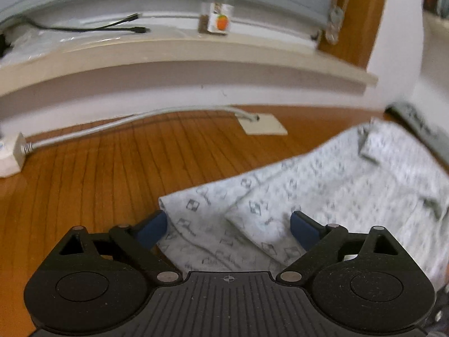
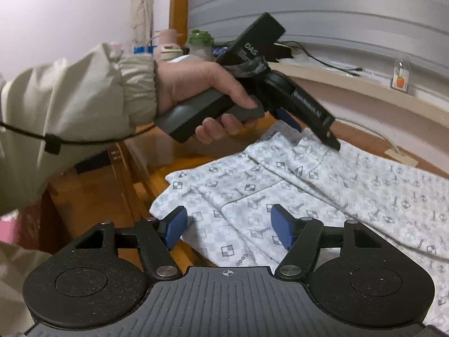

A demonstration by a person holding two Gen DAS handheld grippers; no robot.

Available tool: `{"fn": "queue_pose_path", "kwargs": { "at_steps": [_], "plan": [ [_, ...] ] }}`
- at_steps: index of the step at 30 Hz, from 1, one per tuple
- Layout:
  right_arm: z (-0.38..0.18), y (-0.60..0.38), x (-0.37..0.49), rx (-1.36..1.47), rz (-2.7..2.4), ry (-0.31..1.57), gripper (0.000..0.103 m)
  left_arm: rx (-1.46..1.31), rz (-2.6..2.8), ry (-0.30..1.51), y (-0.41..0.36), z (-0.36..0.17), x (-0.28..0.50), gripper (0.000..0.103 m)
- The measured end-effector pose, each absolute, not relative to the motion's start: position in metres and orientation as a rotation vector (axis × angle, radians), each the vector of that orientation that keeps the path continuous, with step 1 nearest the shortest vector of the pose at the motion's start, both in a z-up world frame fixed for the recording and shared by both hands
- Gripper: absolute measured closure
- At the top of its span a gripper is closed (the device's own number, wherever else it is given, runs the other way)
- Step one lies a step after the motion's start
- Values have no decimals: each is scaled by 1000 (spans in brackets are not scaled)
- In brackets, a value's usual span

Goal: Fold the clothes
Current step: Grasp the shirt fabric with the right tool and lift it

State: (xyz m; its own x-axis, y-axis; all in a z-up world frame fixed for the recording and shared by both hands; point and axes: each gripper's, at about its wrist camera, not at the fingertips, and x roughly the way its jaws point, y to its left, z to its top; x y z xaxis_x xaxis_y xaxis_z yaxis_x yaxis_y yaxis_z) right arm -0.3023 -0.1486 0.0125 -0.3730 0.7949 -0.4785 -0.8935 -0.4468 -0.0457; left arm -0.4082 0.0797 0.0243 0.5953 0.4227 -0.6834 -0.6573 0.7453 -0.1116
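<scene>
- Garment (image 2: 322, 191), pale with a grey checked print, lies folded on the wooden surface (image 1: 92, 174) under both grippers
- Left gripper (image 1: 228, 229) hovers released, blue pads wide, a folded edge between them
- Right gripper (image 2: 228, 227) likewise unclenched over the near corner
- Hand (image 2: 196, 84) grips the left tool ahead

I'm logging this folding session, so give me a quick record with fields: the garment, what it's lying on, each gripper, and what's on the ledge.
garment: patterned grey-white garment, lying partly folded
surface: wooden table
left gripper: open, above the garment's edge, gripping nothing
right gripper: open, above the garment's corner, gripping nothing
ledge: small clear bottle with an orange label, black cables
</scene>
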Motion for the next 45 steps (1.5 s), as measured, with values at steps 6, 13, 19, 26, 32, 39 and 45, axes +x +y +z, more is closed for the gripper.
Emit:
{"fn": "queue_pose_path", "kwargs": {
  "at_steps": [6, 13, 19, 26, 32, 39, 45],
  "plan": [
    [9, -153, -307, -556, 1962, 201, 37, -354, 655, 712, 78, 22, -412, 2],
    [11, -145, -299, -537, 1972, 233, 37, -357, 692, 695, 85, 20, -414, 1],
    [13, -143, -299, -490, 2018, 279, 74, -313, 671, 690, 71, 24, -403, 44],
    [14, -139, -292, -453, 1980, 303, 91, -292, 643, 702, 56, 30, -394, 76],
    [25, -147, -280, -329, 1908, 229, 93, -222, 676, 599, 41, 63, -385, 83],
    [64, -171, -223, -175, 1806, 181, 94, -129, 571, 553, 27, 124, -320, 83],
    [91, -215, -149, -69, 1632, 140, 95, -80, 463, 538, 9, 161, -214, 83]
  ]
}}
